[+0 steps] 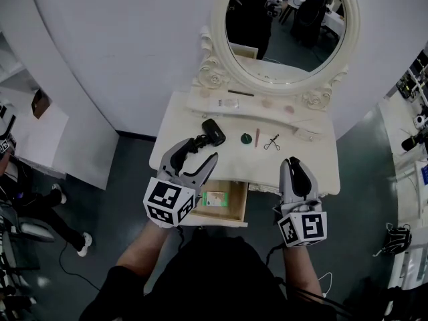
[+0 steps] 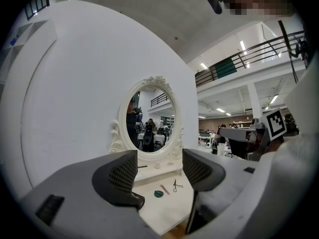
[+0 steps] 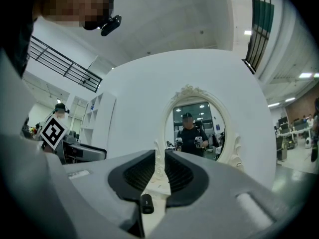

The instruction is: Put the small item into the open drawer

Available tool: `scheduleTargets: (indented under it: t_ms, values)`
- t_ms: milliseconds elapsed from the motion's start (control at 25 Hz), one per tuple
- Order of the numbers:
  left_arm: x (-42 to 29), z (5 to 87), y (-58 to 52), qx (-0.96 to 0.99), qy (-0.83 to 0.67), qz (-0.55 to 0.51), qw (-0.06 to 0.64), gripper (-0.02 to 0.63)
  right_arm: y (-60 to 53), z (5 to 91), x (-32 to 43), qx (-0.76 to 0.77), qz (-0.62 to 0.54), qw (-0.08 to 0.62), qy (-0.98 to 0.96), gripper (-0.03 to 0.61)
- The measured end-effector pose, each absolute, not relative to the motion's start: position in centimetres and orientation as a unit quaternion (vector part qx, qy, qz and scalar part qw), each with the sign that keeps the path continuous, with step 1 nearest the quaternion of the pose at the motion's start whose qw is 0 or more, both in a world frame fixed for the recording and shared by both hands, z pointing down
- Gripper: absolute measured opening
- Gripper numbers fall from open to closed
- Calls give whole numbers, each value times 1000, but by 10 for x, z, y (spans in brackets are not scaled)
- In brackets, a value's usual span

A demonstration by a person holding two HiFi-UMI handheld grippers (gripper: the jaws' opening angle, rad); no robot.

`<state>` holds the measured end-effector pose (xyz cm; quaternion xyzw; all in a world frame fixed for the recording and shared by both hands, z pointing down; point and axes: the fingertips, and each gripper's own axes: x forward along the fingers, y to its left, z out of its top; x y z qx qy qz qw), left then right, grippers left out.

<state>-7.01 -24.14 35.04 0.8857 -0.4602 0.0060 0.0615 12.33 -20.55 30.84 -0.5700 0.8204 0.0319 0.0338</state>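
Observation:
The white vanity's drawer (image 1: 235, 209) stands pulled out at the front, with a green-and-white packet (image 1: 215, 198) lying inside. On the tabletop (image 1: 301, 154) lie a small round green item (image 1: 246, 138), a thin pink stick (image 1: 257, 137) and a small black metal tool (image 1: 271, 142). The same three show in the left gripper view: green item (image 2: 158, 193), stick (image 2: 165, 189), tool (image 2: 176, 185). My left gripper (image 1: 198, 151) hovers over the table's front left, jaws wide open and empty (image 2: 159, 176). My right gripper (image 1: 293, 160) is at the front right, with only a narrow gap between the pads and nothing in it (image 3: 159, 171).
A black handheld device (image 1: 212, 132) lies on the table just beyond the left gripper. An oval mirror (image 1: 286, 29) in an ornate white frame rises at the back over a low shelf (image 1: 267, 105). A white curved wall stands behind; dark floor surrounds the vanity.

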Motion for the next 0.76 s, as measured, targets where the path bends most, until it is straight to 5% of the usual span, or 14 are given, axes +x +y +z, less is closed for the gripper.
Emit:
scheduleTargets:
  t_ms: [760]
  values:
    - [-74, 359, -250, 894, -443, 15, 65, 279, -214, 311, 114, -576, 29, 33, 816, 60]
